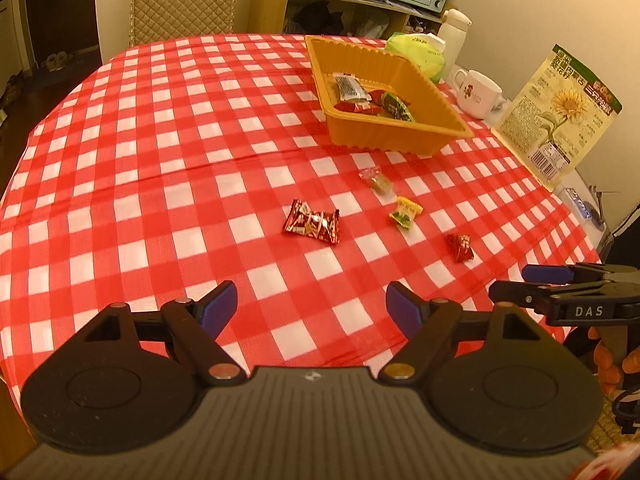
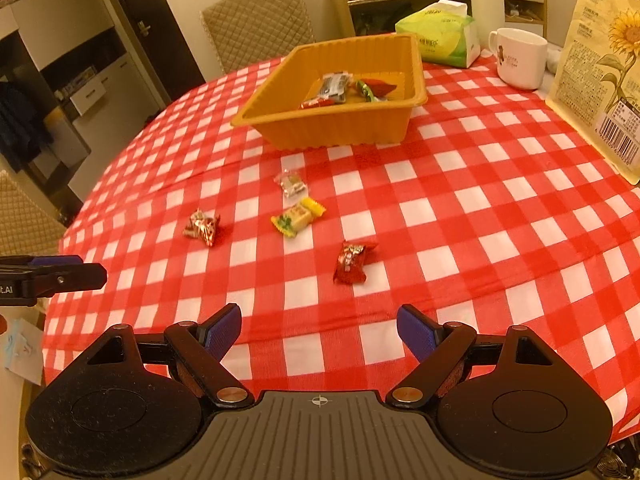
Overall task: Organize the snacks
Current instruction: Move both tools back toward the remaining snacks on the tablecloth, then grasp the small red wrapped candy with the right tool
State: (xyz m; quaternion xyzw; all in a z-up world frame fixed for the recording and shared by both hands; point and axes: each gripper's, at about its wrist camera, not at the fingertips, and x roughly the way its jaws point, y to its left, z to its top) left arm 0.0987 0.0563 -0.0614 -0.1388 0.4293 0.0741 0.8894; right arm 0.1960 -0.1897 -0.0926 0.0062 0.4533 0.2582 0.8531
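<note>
An orange tray [image 1: 440, 96] [image 2: 332, 132] holds several wrapped snacks on the red checked tablecloth. In front of it lie loose snacks: a clear-wrapped one [image 1: 376, 181] [image 2: 291, 183], a yellow one [image 1: 405, 213] [image 2: 298, 217], a red-silver one [image 1: 313, 222] [image 2: 203, 227] and a red one [image 1: 461, 247] [image 2: 352, 263]. My left gripper [image 1: 312, 308] is open and empty over the table's near edge. My right gripper [image 2: 319, 332] is open and empty, just short of the red snack. Each gripper shows at the edge of the other's view.
A sunflower seed bag [image 1: 560, 112] [image 2: 604, 68], a white mug [image 1: 478, 94] [image 2: 520, 58], a tissue pack [image 2: 440, 36] and a white bottle [image 2: 486, 4] stand at the far right. A padded chair [image 2: 260, 24] sits behind the table.
</note>
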